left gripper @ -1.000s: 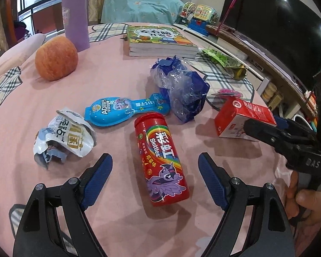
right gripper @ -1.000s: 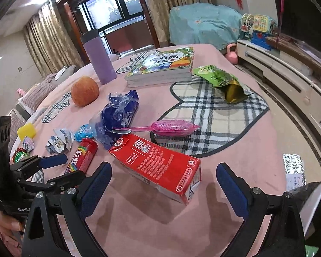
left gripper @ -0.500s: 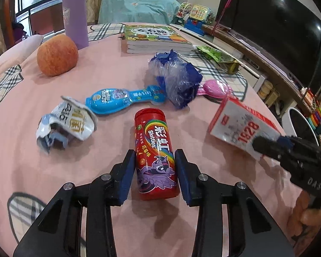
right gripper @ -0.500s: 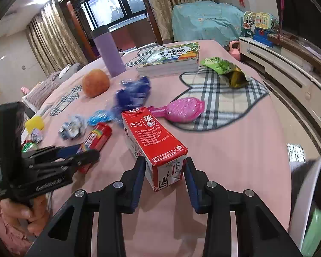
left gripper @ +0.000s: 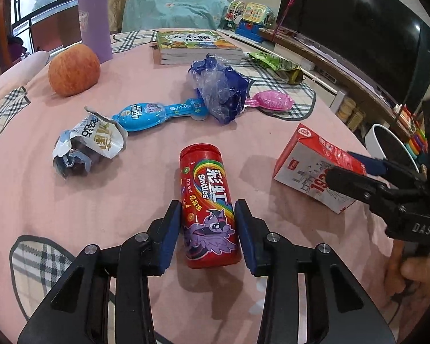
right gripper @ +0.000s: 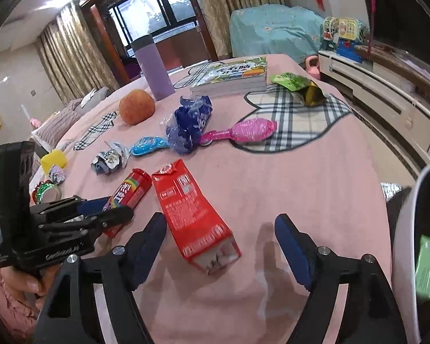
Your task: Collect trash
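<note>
Left wrist view: my left gripper point(left gripper: 207, 226) clamps the red candy tube point(left gripper: 207, 200), lying near on the pink table point(left gripper: 129, 200). It looks stiff, light, glossy and likely slippery, so I'd keep hold mid-body. To its right, my right gripper point(right gripper: 220, 246) stands open around the red carton point(right gripper: 192, 215), touching neither side; thin card, probably empty and crushable, best pinched across its flat faces
</note>
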`<action>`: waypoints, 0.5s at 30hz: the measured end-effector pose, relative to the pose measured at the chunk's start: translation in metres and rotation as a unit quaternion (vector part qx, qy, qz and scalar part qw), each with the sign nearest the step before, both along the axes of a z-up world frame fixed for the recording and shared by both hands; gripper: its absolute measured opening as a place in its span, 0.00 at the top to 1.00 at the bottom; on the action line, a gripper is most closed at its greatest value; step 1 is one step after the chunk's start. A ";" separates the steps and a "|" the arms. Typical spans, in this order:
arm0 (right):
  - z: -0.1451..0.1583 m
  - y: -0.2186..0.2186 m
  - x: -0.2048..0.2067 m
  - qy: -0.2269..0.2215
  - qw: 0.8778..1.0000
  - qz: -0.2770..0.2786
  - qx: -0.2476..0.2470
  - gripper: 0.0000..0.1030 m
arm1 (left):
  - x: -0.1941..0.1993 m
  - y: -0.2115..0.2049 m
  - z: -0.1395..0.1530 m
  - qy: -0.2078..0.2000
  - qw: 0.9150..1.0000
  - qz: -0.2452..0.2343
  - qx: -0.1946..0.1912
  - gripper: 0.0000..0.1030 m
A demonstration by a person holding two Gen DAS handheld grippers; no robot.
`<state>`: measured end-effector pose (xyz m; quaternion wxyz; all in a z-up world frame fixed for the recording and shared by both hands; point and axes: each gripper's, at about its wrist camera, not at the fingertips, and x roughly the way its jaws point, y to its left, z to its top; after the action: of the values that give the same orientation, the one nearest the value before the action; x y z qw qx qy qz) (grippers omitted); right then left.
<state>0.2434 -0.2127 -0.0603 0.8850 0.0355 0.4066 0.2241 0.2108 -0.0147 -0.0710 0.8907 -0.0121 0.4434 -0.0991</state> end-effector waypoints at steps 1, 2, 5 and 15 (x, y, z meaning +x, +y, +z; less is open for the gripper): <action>-0.001 0.003 0.003 0.000 1.000 0.003 -0.006 0.22 | 0.001 0.000 -0.001 0.001 1.000 0.001 0.001 0.60; -0.002 0.006 0.005 0.000 1.000 0.005 -0.009 0.22 | 0.001 0.000 -0.002 0.001 1.000 0.003 0.001 0.59; -0.005 0.014 0.007 0.002 1.000 0.017 -0.019 0.30 | 0.004 0.003 -0.003 0.004 1.000 0.009 -0.002 0.59; -0.010 0.014 -0.018 0.016 0.999 -0.020 -0.025 0.67 | 0.007 -0.002 -0.006 -0.004 1.000 0.024 0.012 0.45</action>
<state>0.2258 -0.1989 -0.0703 0.8836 0.0250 0.4250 0.1952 0.2182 -0.0168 -0.0775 0.8947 -0.0113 0.4406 -0.0726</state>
